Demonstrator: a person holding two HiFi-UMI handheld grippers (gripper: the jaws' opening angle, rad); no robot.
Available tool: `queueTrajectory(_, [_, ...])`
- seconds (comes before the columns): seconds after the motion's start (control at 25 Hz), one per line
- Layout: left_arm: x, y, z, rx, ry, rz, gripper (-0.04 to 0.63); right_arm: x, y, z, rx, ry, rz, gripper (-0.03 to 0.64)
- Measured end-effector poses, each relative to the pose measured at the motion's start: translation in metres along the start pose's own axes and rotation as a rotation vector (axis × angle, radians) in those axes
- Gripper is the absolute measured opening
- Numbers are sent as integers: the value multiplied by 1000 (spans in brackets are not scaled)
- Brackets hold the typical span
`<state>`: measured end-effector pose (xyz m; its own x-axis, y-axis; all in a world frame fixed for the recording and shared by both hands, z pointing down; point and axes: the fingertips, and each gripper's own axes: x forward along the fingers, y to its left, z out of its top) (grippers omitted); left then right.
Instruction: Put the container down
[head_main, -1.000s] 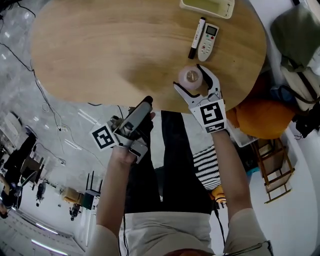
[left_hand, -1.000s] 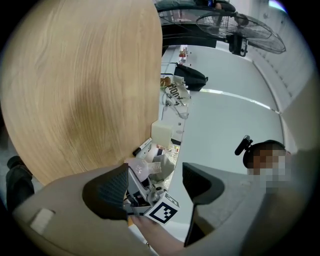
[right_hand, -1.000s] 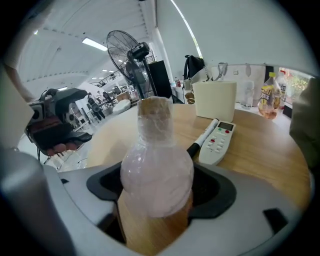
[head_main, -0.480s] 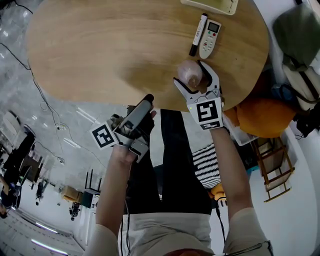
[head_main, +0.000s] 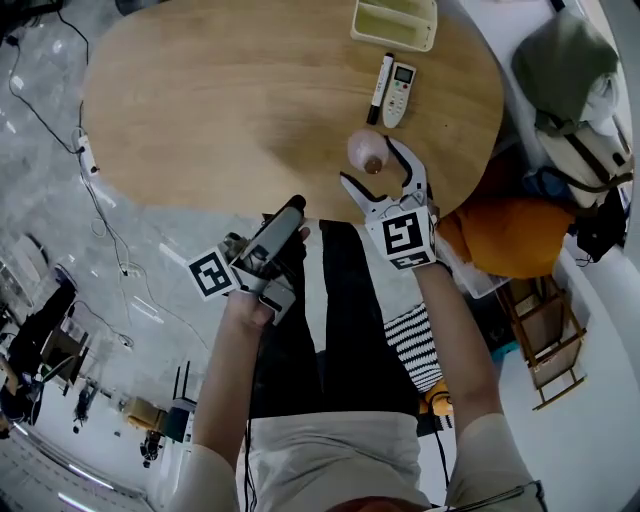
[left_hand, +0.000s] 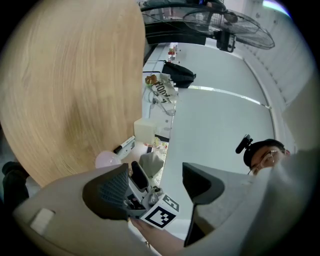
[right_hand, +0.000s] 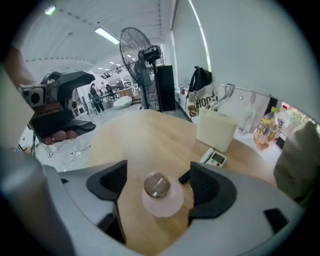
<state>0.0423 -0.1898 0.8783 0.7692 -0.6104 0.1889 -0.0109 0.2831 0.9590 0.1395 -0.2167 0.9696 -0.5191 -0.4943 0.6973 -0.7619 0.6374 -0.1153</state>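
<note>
The container (head_main: 365, 150) is a small pink see-through tub with a brownish round cap. It stands on the round wooden table (head_main: 220, 110) near the near-right edge. My right gripper (head_main: 368, 162) is open around it, and in the right gripper view the container (right_hand: 161, 199) has a gap to the finger on either side. My left gripper (head_main: 291, 208) hangs off the table over the person's lap. In the left gripper view the left gripper (left_hand: 155, 187) is open with nothing between its fingers.
Beyond the container lie a black marker (head_main: 378, 87) and a white remote (head_main: 399, 94), with a pale rectangular box (head_main: 395, 22) at the far edge. Bags (head_main: 570, 90) and an orange bundle (head_main: 510, 235) crowd the right side. Cables (head_main: 85, 160) trail on the floor at left.
The right gripper carried the container a little farther in from the table edge, and the container now sits loose between the open jaws. The left gripper has stayed where it was.
</note>
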Motion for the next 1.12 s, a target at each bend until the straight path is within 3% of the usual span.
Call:
queueTrajectory(0.12, [1, -43, 3, 79, 6, -22, 327, -33, 3, 41, -19, -38, 4, 387])
queueTrajectory(0.2, [-4, -76, 0, 120, 5, -39, 327, -63, 9, 68, -39, -55, 0, 330])
queueTrajectory(0.32, [-15, -125, -14, 183, 15, -38, 317, -113, 18, 105, -42, -75, -4, 299])
queueTrajectory(0.44, [-25, -170, -31, 275, 32, -15, 233, -165, 23, 143, -22, -107, -20, 237])
queueTrajectory(0.84, [-70, -311, -79, 824, 113, 110, 137, -313, 57, 244, 29, -197, -45, 145])
queueTrajectory(1.12, [-137, -374, -115, 1062, 105, 132, 86, -383, 118, 275, -21, -237, -97, 98])
